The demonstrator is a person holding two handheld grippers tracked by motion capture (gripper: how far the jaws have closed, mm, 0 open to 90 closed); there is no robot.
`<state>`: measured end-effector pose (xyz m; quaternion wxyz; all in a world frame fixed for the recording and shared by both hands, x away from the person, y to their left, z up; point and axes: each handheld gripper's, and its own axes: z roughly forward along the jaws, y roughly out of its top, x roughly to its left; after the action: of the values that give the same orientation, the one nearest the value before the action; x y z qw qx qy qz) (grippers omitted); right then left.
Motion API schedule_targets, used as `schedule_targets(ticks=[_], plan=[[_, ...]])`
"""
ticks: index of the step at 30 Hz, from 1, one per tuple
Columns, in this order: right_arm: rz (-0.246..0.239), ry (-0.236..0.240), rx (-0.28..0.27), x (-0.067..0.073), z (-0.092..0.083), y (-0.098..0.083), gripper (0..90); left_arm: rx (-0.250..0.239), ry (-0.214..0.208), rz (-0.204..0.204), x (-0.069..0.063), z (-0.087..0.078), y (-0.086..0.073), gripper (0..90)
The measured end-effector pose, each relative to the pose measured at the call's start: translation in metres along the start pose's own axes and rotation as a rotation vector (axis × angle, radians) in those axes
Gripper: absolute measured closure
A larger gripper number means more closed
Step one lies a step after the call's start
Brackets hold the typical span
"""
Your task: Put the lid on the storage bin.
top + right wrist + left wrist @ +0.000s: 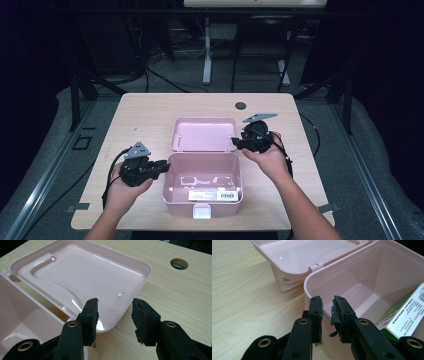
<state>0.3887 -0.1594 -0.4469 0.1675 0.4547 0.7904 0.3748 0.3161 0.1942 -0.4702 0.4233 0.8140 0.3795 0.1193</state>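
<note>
A pink plastic box (172, 200) stands open near the table's front edge, its lid (204, 134) laid flat behind it. Inside lies a green and white carton (214, 195) with a barcode label, also in the left gripper view (409, 312). My left gripper (164, 167) is at the box's left wall; its jaws (327, 302) straddle the rim of the box (372, 272) with a narrow gap, not visibly pressing. My right gripper (236, 142) stands open over the lid's near right corner (85, 272), its jaws (114, 305) wide apart and holding nothing.
The wooden table (145, 115) has a round cable hole (240, 105) behind the lid, also seen at the upper right of the right gripper view (179, 263). Bare tabletop lies left and right of the box. Dark floor, cables and table legs lie beyond the far edge.
</note>
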Motion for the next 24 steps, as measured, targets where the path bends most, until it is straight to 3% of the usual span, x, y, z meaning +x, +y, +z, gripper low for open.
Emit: schedule_targets(ticks=[13, 24], plan=[[0.034, -0.037, 0.005, -0.011, 0.02, 0.011, 58.2, 0.001, -0.001, 0.004, 0.0, 0.0, 0.0, 76.5], [0.057, -0.087, 0.065, -0.018, 0.044, 0.026, 59.2, -0.004, 0.001, 0.0, 0.0, 0.0, 0.0, 76.6]])
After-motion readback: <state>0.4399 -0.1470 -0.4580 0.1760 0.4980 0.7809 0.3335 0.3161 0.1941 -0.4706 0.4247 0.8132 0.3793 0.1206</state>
